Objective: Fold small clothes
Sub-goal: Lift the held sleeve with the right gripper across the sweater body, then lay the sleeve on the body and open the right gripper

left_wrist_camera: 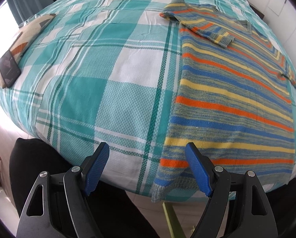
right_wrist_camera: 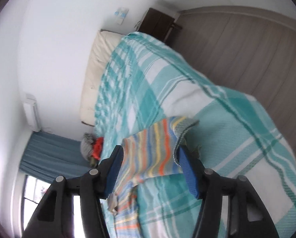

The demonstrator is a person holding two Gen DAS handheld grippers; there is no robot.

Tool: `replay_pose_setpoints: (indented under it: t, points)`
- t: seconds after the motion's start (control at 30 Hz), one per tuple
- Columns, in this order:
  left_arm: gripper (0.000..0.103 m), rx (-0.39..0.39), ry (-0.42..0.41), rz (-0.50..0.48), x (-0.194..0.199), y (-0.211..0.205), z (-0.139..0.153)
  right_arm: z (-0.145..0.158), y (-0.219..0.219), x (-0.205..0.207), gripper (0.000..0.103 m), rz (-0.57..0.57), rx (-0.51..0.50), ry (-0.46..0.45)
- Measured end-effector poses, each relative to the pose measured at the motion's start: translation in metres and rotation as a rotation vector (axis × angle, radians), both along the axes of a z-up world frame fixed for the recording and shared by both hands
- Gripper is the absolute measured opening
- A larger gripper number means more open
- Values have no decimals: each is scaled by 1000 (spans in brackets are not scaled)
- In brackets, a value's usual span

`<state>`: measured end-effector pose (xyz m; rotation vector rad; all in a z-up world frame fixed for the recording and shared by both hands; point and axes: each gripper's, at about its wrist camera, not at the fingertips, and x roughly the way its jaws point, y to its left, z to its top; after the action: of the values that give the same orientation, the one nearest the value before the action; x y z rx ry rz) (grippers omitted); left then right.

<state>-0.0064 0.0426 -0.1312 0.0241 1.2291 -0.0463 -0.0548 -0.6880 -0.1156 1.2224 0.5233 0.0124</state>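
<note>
Knit sweater (left_wrist_camera: 233, 99) lies flat with 1 sleeve (left_wrist_camera: 203, 25) folded in; both wide-open, empty grippers, left (left_wrist_camera: 147, 158) and right (right_wrist_camera: 150, 160), should pinch the other sleeve (right_wrist_camera: 154, 148) and fold inward.

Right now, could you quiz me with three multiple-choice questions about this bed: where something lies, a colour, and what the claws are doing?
1. Where is the phone?
A. on the jumper
B. on a cushion at the bed's left edge
C. on the floor

2. Which stripe colour does the jumper have?
A. orange
B. pink
C. black

3. The left claw is:
A. shut on the jumper
B. open
C. holding the phone

Answers: B, the phone rests on the cushion; A, orange bands cross the jumper; B, its fingers stand wide apart, gripping nothing.
</note>
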Motion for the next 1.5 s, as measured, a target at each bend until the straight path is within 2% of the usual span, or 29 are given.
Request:
replay_pose_setpoints:
  t: [0.03,0.1,0.2,0.27,0.37,0.4,0.43,0.47,0.5,0.53,0.6,0.63,0.7,0.73,0.77,0.8,0.87,0.93,1.0,1.07,1.13,1.2,1.3,1.4,1.43,1.5]
  points:
    - [81,-1,4,3,0,0,-1,2,2,2,59,30,-12,8]
    - [81,2,6,4,-1,-1,-3,11,8,8,59,55,-135,89]
    - [81,6,8,1,-4,-3,-5,9,8,14,59,67,-261,224]
    - [81,17,19,-8,-5,-6,-9,2,-1,18,58,56,-273,269]
    - [81,39,30,-18,-6,-11,-14,-5,-21,24,58,-22,-219,246]
    - [81,44,31,-20,-6,-13,-14,-10,-27,26,55,-25,-177,232]
    - [81,48,32,-19,-6,-14,-14,-18,-30,34,30,-4,-128,229]
    - [81,52,33,-18,-7,-15,-14,-22,-32,43,5,25,-121,255]
    - [81,53,33,-17,-7,-16,-13,-19,-30,50,5,28,-191,307]
    - [81,53,31,-17,-8,-16,-12,-8,-27,54,4,21,-269,305]
    - [81,59,26,-18,-8,-17,-12,19,-28,52,4,-38,-367,221]
    - [81,64,30,-21,-8,-18,-13,24,-32,51,4,-65,-384,216]
    - [81,69,41,-33,-7,-21,-17,16,-38,57,7,-71,-380,271]
    - [81,73,44,-35,-6,-22,-18,8,-39,61,16,-49,-364,299]
    - [81,72,43,-37,-7,-24,-18,0,-39,63,32,-36,-354,335]
    - [81,67,40,-41,-7,-25,-17,-3,-39,63,39,-39,-353,352]
    - [81,66,29,-48,-9,-27,-14,-3,-39,47,46,-54,-326,290]
    - [81,76,20,-54,-11,-26,-13,0,-43,23,49,-98,-285,229]
    - [81,77,22,-52,-11,-24,-14,0,-44,-4,49,-112,-247,165]
    - [81,68,35,-42,-10,-21,-16,-2,-34,-19,49,-36,-278,157]
    - [81,57,52,-31,-10,-19,-19,-7,-13,-22,49,98,-397,202]
    - [81,49,68,-24,-8,-20,-21,-8,8,-17,49,165,-555,252]
    - [81,46,74,-15,-7,-24,-20,-8,25,6,50,203,-728,296]
    - [81,51,62,-16,-6,-28,-16,-3,28,33,48,219,-805,292]
    - [81,56,58,-18,-6,-29,-15,1,28,38,46,216,-821,281]
    - [81,68,56,-22,-6,-30,-15,9,27,46,30,243,-818,245]
